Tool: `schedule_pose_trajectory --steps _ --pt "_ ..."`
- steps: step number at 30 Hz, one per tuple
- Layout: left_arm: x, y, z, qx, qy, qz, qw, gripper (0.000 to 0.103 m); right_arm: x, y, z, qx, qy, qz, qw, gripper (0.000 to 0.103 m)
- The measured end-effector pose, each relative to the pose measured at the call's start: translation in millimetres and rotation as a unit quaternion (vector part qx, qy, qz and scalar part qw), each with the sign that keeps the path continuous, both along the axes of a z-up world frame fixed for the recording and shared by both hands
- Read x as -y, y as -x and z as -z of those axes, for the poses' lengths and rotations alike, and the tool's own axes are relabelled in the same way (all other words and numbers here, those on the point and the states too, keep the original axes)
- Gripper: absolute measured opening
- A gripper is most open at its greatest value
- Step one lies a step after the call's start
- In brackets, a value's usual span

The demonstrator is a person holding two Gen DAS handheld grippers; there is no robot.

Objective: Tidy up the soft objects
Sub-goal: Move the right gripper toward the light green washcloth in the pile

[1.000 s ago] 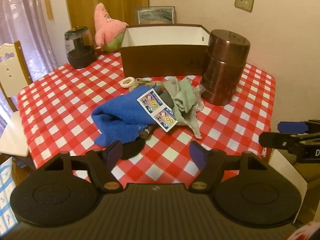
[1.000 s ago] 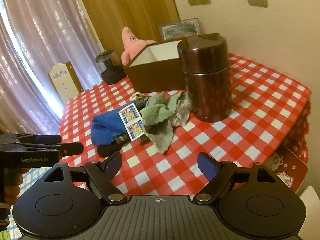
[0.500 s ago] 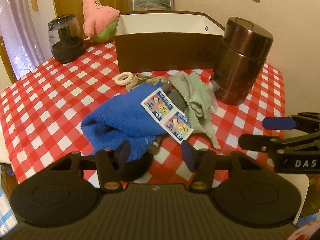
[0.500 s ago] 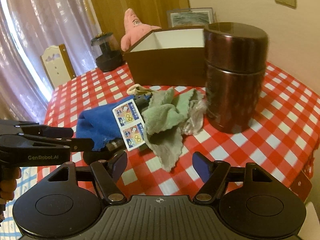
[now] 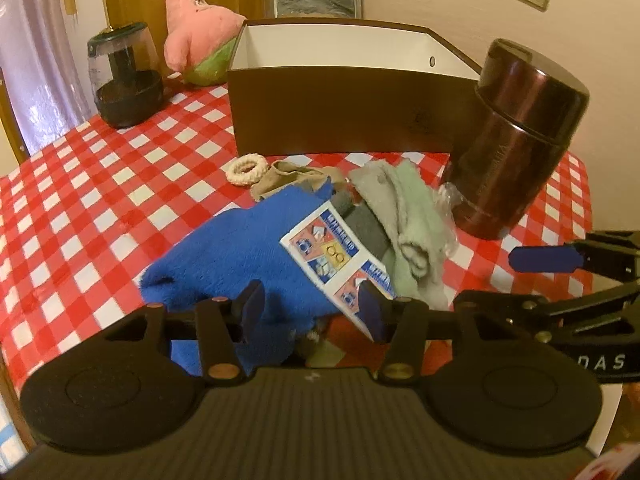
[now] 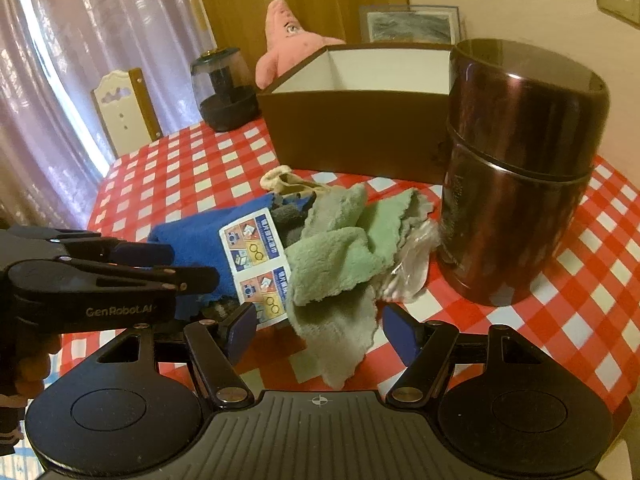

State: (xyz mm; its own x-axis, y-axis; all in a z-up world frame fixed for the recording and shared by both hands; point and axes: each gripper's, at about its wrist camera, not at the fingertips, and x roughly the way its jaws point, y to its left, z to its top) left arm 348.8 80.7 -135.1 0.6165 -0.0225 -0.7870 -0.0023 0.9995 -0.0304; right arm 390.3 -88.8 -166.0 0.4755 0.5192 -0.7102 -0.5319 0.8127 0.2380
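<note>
A pile of soft things lies on the red checked table: a blue fleece cloth (image 5: 240, 256) (image 6: 196, 244) with a printed label (image 5: 332, 260) (image 6: 256, 256), a pale green cloth (image 5: 412, 216) (image 6: 340, 252), a beige cloth (image 5: 288, 176) and a cream hair tie (image 5: 247, 169). My left gripper (image 5: 312, 312) is open, its fingers on either side of the blue cloth's near edge. My right gripper (image 6: 320, 332) is open around the green cloth's hanging corner. A brown open box (image 5: 340, 112) (image 6: 352, 136) stands behind the pile.
A dark brown canister (image 5: 512, 140) (image 6: 516, 176) stands right of the pile. A pink star plush (image 5: 196, 28) (image 6: 288, 44) and a dark jar (image 5: 124, 76) (image 6: 224, 88) sit at the back left. A chair (image 6: 120, 108) stands beyond the table's left edge.
Both grippers have moved forward and down to the pile. The left now brackets the blue cloth's edge, the right the green cloth's corner. Both stay open.
</note>
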Motion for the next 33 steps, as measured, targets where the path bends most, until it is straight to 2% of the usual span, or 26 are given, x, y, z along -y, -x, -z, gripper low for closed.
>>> schedule_pose_trajectory --steps 14,18,21,24,33 --pt "4 -38 30 -0.025 0.015 -0.03 0.9991 0.048 12 -39 13 -0.02 0.001 -0.008 1.0 0.07" --pt "5 -46 36 -0.022 0.034 -0.032 0.9987 0.038 16 -44 16 -0.026 0.003 -0.002 1.0 0.07" --pt "4 -49 37 -0.02 0.048 -0.035 0.998 0.022 18 -47 17 -0.028 0.003 0.002 1.0 0.07" --pt "2 -47 34 -0.015 0.058 -0.033 0.9976 0.017 18 -49 17 -0.028 0.002 0.003 1.0 0.07" --pt "0 -48 42 -0.013 0.124 -0.025 0.9919 0.017 15 -50 19 -0.03 0.007 0.005 1.0 0.07"
